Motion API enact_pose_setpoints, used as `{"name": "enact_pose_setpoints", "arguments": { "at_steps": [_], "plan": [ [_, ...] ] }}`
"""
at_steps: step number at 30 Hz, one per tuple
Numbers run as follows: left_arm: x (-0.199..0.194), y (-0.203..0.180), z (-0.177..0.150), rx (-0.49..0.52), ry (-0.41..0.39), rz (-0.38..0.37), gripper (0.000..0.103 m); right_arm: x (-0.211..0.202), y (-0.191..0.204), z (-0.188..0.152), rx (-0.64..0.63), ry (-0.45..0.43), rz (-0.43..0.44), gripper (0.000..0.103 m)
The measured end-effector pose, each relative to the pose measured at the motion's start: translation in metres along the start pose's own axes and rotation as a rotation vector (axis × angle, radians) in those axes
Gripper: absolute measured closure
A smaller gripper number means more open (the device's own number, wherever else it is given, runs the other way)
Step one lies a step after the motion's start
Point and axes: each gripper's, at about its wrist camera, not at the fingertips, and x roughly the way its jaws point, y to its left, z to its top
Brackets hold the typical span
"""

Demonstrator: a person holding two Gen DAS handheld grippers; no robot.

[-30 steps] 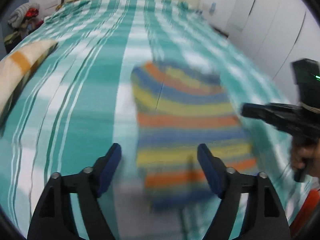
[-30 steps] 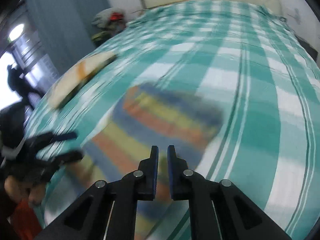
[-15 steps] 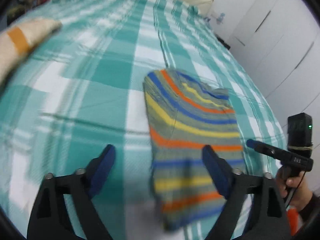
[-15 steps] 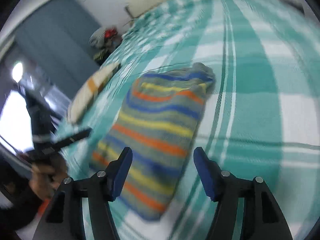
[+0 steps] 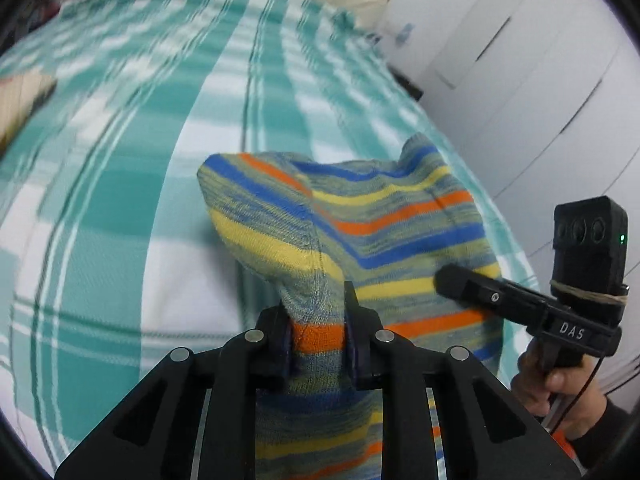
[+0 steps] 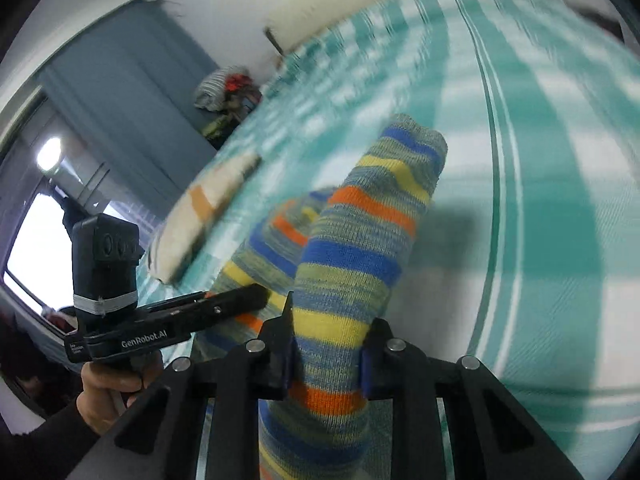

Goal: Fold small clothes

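Left gripper (image 5: 318, 338) and right gripper (image 6: 326, 350), fingers closing, each pinch a near corner of the striped blue, orange and yellow knitted garment (image 5: 360, 220), lifted above the teal-and-white checked bed (image 5: 120, 168). Risk: the narrow bunched pinches may slip, or uneven pulling may skew the fold.

Garment (image 5: 360, 232) no longer flat on bed (image 5: 120, 200), near edge lifted, left gripper (image 5: 318, 340) and right gripper (image 6: 326, 354) closing, both now pinching its cloth
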Motion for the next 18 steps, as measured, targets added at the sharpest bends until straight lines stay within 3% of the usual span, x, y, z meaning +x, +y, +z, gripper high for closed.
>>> {"name": "enact_pose_setpoints", "arguments": {
  "at_steps": [1, 2, 3, 4, 5, 7, 8, 10, 12, 15, 18],
  "plan": [
    [0.002, -0.005, 0.001, 0.0, -0.007, 0.022, 0.072, -0.006, 0.001, 0.005, -0.008, -0.005, -0.007, 0.079],
    [0.009, -0.006, 0.0, -0.001, 0.011, 0.061, 0.047, -0.009, -0.002, 0.01, -0.006, 0.0, -0.028, 0.076],
    [0.024, -0.006, -0.004, 0.005, 0.064, 0.159, 0.028, -0.012, -0.01, 0.01, 0.011, 0.015, -0.051, 0.066],
    [0.032, -0.004, -0.01, 0.012, 0.092, 0.237, 0.027, -0.01, -0.025, 0.007, 0.048, 0.05, -0.092, 0.056],
    [0.035, -0.001, -0.019, 0.023, 0.113, 0.31, 0.029, -0.012, -0.04, 0.0, 0.072, 0.085, -0.158, 0.036],
    [0.021, -0.003, -0.043, 0.065, 0.105, 0.405, 0.029, -0.016, -0.061, -0.02, 0.076, 0.141, -0.352, 0.035],
    [0.01, -0.007, -0.052, 0.086, 0.085, 0.436, 0.027, -0.023, -0.064, -0.03, 0.062, 0.151, -0.398, 0.035],
    [-0.019, -0.021, -0.074, 0.123, 0.039, 0.498, 0.014, -0.045, -0.061, -0.051, 0.039, 0.15, -0.482, 0.035],
    [-0.046, -0.037, -0.092, 0.136, -0.024, 0.522, 0.002, -0.067, -0.047, -0.067, 0.019, 0.138, -0.51, 0.031],
    [-0.076, -0.054, -0.107, 0.119, -0.059, 0.568, 0.001, -0.092, -0.008, -0.088, -0.009, 0.116, -0.518, 0.014],
    [-0.098, -0.065, -0.117, 0.079, -0.044, 0.607, 0.001, -0.116, 0.022, -0.104, -0.029, 0.093, -0.519, 0.013]
  ]
}}
